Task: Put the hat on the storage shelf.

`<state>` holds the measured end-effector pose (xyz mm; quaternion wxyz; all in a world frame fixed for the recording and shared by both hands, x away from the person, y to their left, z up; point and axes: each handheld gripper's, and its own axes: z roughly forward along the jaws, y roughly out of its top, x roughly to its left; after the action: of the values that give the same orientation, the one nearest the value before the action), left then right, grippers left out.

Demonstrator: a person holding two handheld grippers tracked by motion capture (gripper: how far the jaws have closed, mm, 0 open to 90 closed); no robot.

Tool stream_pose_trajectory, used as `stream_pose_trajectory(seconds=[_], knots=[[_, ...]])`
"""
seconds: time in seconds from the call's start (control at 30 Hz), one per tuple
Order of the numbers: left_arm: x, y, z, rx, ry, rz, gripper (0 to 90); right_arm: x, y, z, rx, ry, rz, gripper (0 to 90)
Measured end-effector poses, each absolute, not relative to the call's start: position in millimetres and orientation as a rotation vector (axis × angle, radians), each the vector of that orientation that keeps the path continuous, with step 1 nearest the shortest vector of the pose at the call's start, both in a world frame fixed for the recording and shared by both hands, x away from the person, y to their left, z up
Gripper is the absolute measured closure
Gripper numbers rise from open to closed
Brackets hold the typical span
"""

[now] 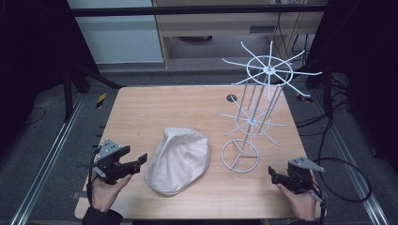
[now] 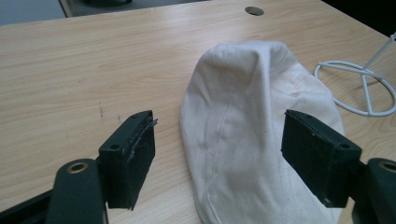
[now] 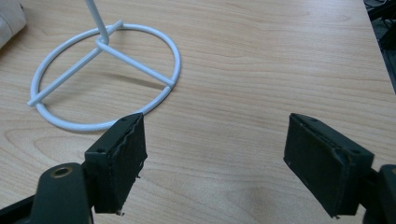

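The cap (image 1: 179, 160) lies flat on the table (image 1: 141, 108) at lower centre of the high view, its long axis running from the near edge up toward the far side, just left of the rack (image 1: 256, 119) base and not touching it. The left gripper (image 1: 141, 161), at lower left, stands just beside the cap's left edge with jaws wide apart and nothing between them; in its own view the cap (image 2: 252, 121) lies directly ahead, slightly right of centre. The right gripper (image 1: 272, 172), at lower right, is likewise open and empty, faces the rack base (image 3: 105, 74), and is judged the farther of the two from the cap.
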<state>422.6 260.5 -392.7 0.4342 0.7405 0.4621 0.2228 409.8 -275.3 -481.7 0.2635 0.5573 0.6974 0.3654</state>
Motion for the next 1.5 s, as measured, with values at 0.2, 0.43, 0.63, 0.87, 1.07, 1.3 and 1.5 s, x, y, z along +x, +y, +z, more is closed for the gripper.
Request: stream_pose_trajectory(seconds=[0.2, 0.43, 0.63, 0.87, 1.07, 1.3, 1.5], knots=[[426.1, 248.2, -384.4, 1.870, 1.119, 0.551, 30.3, 409.3, -272.3, -479.6, 1.495, 1.892, 0.991, 21.4], [431.4, 227.2, -379.2, 1.909, 1.084, 0.549, 31.6, 408.7, -274.2, -480.3, 1.499, 1.893, 0.992, 21.5], [435.8, 217.8, -379.1, 1.932, 1.076, 0.535, 31.7, 408.8, -273.4, -480.6, 1.499, 1.900, 0.990, 21.9], [441.4, 209.7, -382.5, 1.974, 1.084, 0.531, 32.4, 408.5, -274.2, -480.4, 1.496, 1.902, 1.000, 23.1], [449.4, 203.0, -389.9, 2.016, 1.099, 0.526, 36.3, 409.2, -274.1, -481.4, 1.491, 1.909, 0.996, 23.7], [456.2, 195.4, -400.8, 2.078, 1.120, 0.515, 42.1, 409.3, -274.0, -481.8, 1.492, 1.916, 0.998, 24.4], [461.3, 191.1, -411.4, 2.103, 1.126, 0.500, 43.1, 409.1, -273.1, -481.5, 1.487, 1.924, 1.009, 24.5]])
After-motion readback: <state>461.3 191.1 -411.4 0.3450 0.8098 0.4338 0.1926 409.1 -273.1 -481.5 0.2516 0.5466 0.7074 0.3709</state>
